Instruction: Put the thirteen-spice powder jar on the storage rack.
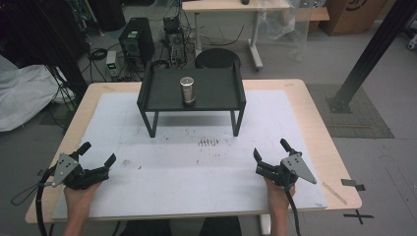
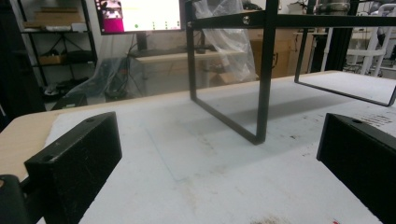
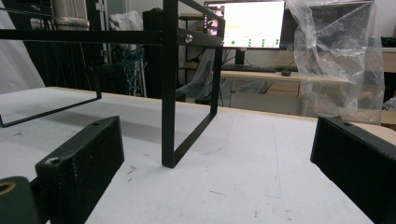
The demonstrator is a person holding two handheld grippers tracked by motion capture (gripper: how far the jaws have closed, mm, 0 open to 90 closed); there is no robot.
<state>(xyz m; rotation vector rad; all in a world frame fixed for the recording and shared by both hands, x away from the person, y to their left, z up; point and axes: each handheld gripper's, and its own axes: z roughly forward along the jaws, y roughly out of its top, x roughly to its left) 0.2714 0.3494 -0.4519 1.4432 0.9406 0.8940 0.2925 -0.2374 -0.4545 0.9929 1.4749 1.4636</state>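
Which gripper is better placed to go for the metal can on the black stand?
Neither clearly. The left gripper and right gripper rest open at the table's near corners, about equally far from the metal can, which stands near the middle of the black stand, slightly left of centre: a marginal edge to the left.

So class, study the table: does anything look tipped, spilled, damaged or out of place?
Nothing stands out. The metal cup stands upright on the black raised tray, which sits level. The white mat shows only small dark specks. Both grippers rest open, apart.
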